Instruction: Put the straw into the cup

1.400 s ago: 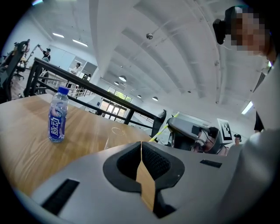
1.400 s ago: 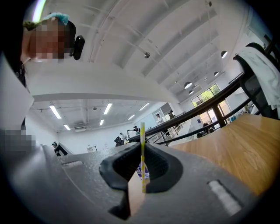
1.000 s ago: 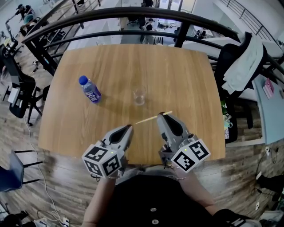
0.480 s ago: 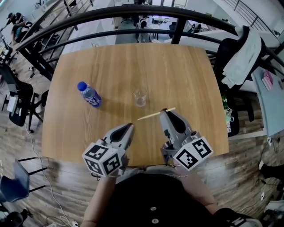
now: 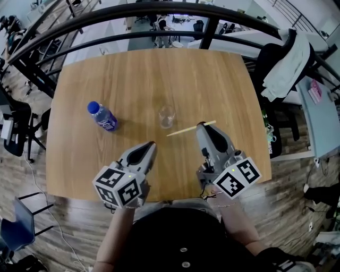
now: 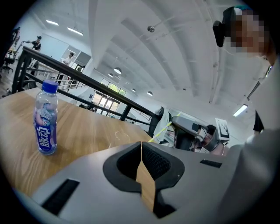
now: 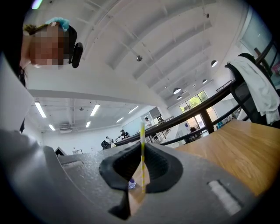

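A clear glass cup (image 5: 166, 116) stands upright near the middle of the wooden table (image 5: 212, 85); its rim shows faintly in the left gripper view (image 6: 117, 135). My right gripper (image 5: 201, 125) is shut on a thin yellow straw (image 5: 190, 128), which lies nearly level above the table and points left, its free end just right of the cup. In the right gripper view the straw (image 7: 142, 153) stands up between the closed jaws of that gripper (image 7: 141, 168). My left gripper (image 5: 150, 144) hovers below and left of the cup, shut and holding nothing (image 6: 141, 151).
A blue-capped plastic bottle (image 5: 102, 117) stands left of the cup, seen upright in the left gripper view (image 6: 45, 118). A dark railing (image 5: 159, 10) runs behind the table. A chair with pale clothing (image 5: 284, 64) sits at the right edge.
Both grippers have shifted slightly; the right one with the straw moved a little up and to the right, the straw's free end staying near the cup. The left gripper drifted left.
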### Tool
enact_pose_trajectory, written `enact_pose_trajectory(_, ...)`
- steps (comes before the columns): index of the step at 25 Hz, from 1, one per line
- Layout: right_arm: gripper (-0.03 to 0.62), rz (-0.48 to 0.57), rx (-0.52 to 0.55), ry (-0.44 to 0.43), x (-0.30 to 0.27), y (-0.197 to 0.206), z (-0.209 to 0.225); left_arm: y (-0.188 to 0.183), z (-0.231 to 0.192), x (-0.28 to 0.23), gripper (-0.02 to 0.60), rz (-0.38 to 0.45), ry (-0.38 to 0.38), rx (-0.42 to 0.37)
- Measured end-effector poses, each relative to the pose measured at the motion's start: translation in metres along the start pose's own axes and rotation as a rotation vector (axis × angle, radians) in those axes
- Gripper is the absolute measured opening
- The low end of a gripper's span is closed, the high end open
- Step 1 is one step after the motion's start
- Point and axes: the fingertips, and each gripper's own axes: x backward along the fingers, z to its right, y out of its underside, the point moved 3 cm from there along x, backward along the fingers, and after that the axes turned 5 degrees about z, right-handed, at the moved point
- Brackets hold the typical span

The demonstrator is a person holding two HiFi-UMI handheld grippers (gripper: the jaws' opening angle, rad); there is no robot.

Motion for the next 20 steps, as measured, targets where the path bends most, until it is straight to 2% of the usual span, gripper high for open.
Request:
enact_pose_trajectory(12, 0.021, 0.029, 0.065, 0.018, -0.048, -0.023, 0.026, -0.004, -0.027, -0.026, 0.023, 0.000, 0.030, 0.014)
enact_pose_trajectory(20, 0.020, -0.015, 0.075, 0.038, -0.078, -0.003, 0.038, -0.002, -0.056, -0.036, 0.023, -0.022, 0.025, 0.047)
